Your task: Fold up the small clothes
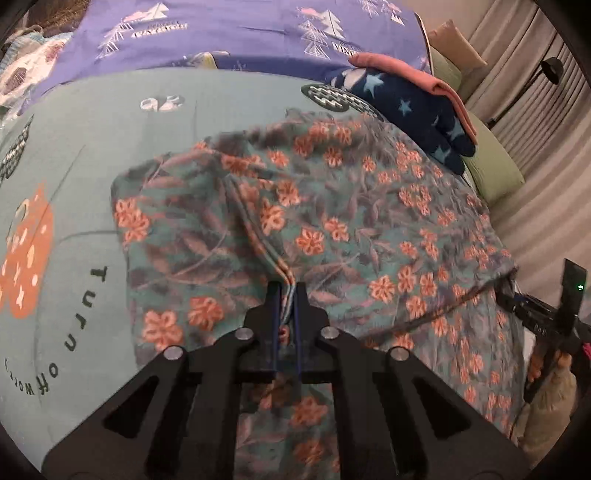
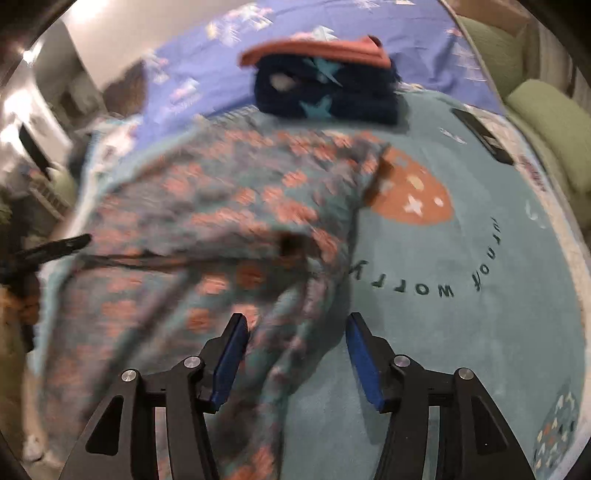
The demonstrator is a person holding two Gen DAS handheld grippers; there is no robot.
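Note:
A teal garment with orange flowers (image 1: 332, 221) lies spread on the bed, partly doubled over. My left gripper (image 1: 287, 290) is shut on a raised fold of the garment's cloth near its front edge. In the right wrist view the same floral garment (image 2: 221, 221) is blurred, and its near corner trails down between the fingers of my right gripper (image 2: 295, 321). That gripper is open, with its blue pads (image 2: 364, 365) wide apart and not pressing the cloth. The right tool's black frame (image 1: 554, 325) shows at the garment's right edge, with a hand below it.
A folded navy star-print garment (image 1: 417, 110) with a pink one (image 1: 406, 70) on top sits at the back. The teal printed blanket (image 2: 480, 240) covers the bed over a purple sheet (image 1: 221, 33). Green pillows (image 2: 554, 122) and a flat black object (image 2: 484, 136) lie at the right.

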